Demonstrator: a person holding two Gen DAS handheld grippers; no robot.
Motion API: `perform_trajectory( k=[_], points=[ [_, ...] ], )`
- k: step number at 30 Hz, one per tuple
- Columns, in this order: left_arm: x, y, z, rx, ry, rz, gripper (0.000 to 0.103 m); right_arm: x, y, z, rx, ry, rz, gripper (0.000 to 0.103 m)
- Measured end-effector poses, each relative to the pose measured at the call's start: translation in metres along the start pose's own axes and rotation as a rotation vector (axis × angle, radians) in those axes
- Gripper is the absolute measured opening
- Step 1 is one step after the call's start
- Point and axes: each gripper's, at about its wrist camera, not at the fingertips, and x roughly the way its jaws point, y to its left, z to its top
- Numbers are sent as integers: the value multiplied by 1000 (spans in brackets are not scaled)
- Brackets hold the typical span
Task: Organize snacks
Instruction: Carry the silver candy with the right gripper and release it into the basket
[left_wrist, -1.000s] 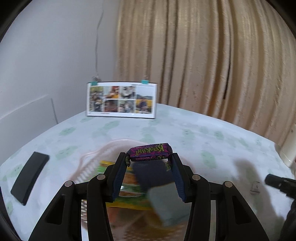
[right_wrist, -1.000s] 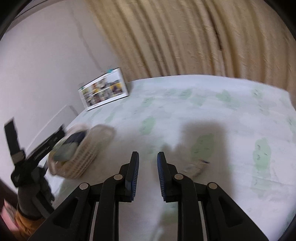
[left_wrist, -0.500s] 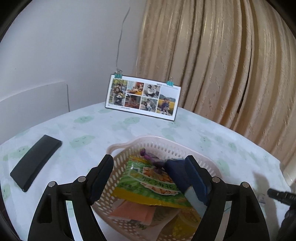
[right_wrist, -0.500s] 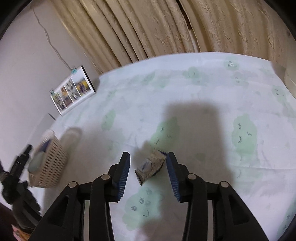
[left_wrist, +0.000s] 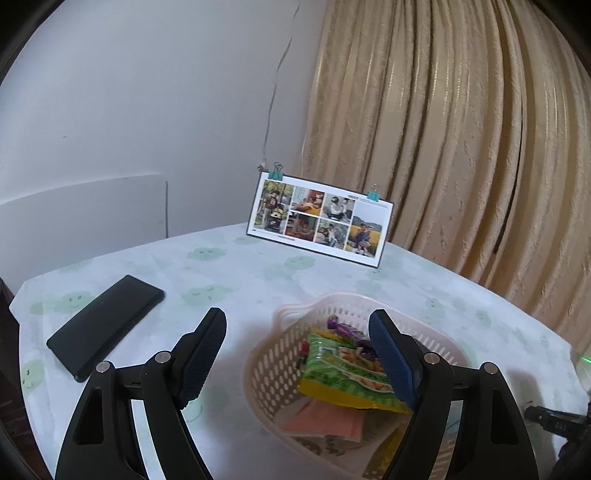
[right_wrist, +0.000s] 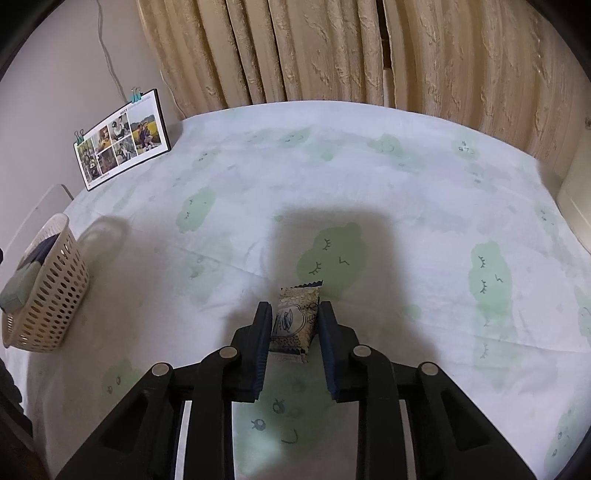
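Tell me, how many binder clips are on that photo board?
2. One binder clip grips the photo board's top left corner, the other binder clip its top right corner.

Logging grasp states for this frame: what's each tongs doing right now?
Left tongs: open wide, empty, above the basket.
Right tongs: around the snack packet on the tablecloth; whether clamped cannot be told.

No legible txt – print on photo card (left_wrist: 320, 220) & snack packet (right_wrist: 294, 320) too small.
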Motion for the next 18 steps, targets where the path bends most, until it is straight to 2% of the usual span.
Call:
perform_trajectory(
  k=[7, 18],
  points=[
    [-1, 13, -2, -10, -4, 19, 80, -15, 0, 1, 53, -37, 49, 20],
    [-4, 25, -7, 0, -12, 48, 80, -59, 67, 8, 15, -127, 285, 20]
  ],
)
